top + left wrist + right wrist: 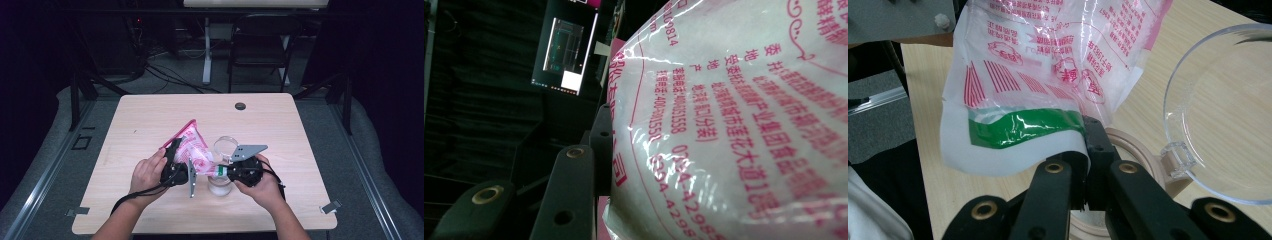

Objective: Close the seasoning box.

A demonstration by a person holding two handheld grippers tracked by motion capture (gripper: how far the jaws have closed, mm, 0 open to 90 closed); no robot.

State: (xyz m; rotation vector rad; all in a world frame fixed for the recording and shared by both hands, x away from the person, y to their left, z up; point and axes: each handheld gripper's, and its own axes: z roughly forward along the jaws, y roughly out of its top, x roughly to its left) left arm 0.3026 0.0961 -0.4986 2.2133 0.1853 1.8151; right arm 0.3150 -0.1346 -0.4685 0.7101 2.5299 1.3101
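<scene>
Two grippers on one bag (pixel 192 150) here, a pink-and-white printed plastic pouch full of white grainy stuff, sugar or salt by the look of it. It's held up off the bench (pixel 150 120), tilted, its low corner over a small jar (pixel 220 186) with a pale wooden rim. The jar's clear glass lid (pixel 226 146) is swung open just behind it.

Left gripper (pixel 176 167) has its jaws closed on the fat upper part of the bag, plastic bulging past one jaw in the left gripper view. Right gripper (pixel 235 171) pinches the lower corner by the green stripe (pixel 1020 125), jaws nearly shut on just thin film.

My guess on handling: floppy, slick film, weight that shifts as the grains slide, so the full end wants a firm hold and the corner only needs steering. Pinch too little film and it'll slip; the load sags between the two holds. Jar and lid are glass, so I wouldn't bump them. Whether the corner is already cut open, can't tell.
</scene>
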